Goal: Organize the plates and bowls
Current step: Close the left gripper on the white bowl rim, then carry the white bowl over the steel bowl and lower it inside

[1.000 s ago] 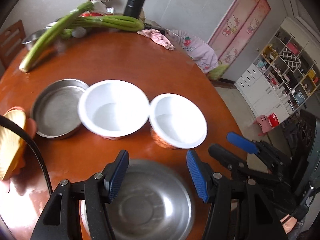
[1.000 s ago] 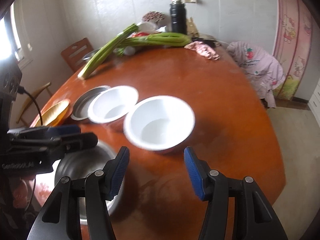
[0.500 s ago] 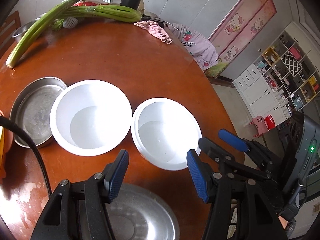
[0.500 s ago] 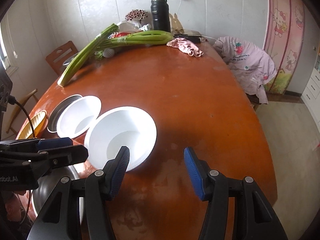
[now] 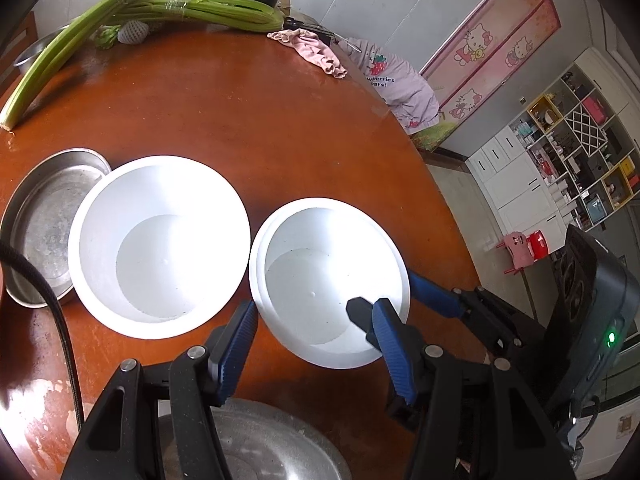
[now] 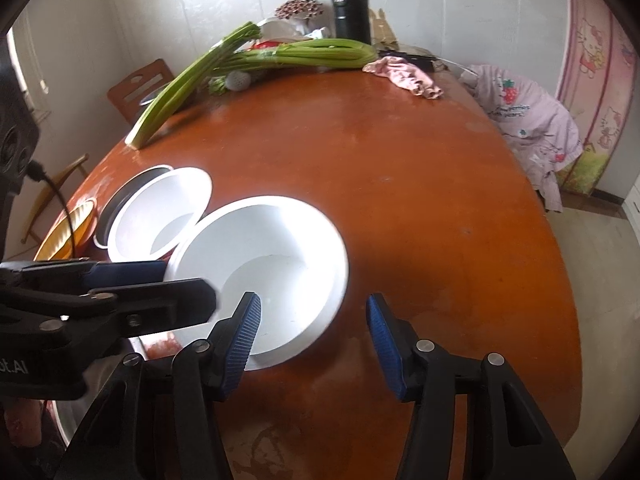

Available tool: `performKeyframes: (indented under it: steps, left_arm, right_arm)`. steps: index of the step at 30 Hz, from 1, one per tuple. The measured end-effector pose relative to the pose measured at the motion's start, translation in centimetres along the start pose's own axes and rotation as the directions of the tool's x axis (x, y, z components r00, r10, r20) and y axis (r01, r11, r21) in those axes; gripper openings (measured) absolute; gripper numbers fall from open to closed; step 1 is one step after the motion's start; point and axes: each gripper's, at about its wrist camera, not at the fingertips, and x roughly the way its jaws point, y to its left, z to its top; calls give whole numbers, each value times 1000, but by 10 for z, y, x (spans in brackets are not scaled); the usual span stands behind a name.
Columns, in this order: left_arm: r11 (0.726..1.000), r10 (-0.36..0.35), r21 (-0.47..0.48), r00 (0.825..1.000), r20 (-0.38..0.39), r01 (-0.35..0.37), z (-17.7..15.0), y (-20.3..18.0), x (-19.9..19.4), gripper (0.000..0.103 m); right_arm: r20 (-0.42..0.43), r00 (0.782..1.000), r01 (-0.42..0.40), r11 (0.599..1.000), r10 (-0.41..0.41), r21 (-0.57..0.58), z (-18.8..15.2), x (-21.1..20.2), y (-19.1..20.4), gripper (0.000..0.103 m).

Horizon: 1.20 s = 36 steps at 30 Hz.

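I'm bringing my right gripper [image 6: 312, 332] over the near white bowl [image 6: 264, 264] on the table [image 6: 400, 184], jaws closing astride its rim, not yet pinching. My left gripper [image 5: 316, 344] is hovering apart, ready to nest it into the 2nd white bowl [image 5: 160, 244].

The pale purple garment [image 5: 394, 80] reads "berries" and "ears!".
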Motion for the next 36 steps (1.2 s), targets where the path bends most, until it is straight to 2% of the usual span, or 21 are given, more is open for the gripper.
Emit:
performKeyframes:
  steps: [9, 14, 25, 36]
  left_arm:
    - [1000, -9, 5, 1000, 0, 9, 0, -1, 3, 55]
    - [1000, -11, 27, 1000, 27, 10, -1, -6, -6, 55]
    - [998, -8, 62, 994, 105, 2, -11, -10, -44, 55]
    - [998, -12, 68, 981, 195, -1, -31, 1, -96, 55]
  right_arm:
    - [2, 1000, -23, 999, 23, -23, -2, 1, 8, 52]
    - [17, 999, -29, 1000, 29, -8, -2, -6, 7, 52]
    - [74, 997, -32, 999, 35, -39, 0, -37, 29, 52]
    - [133, 990, -38, 995, 50, -91, -2, -70, 65, 52]
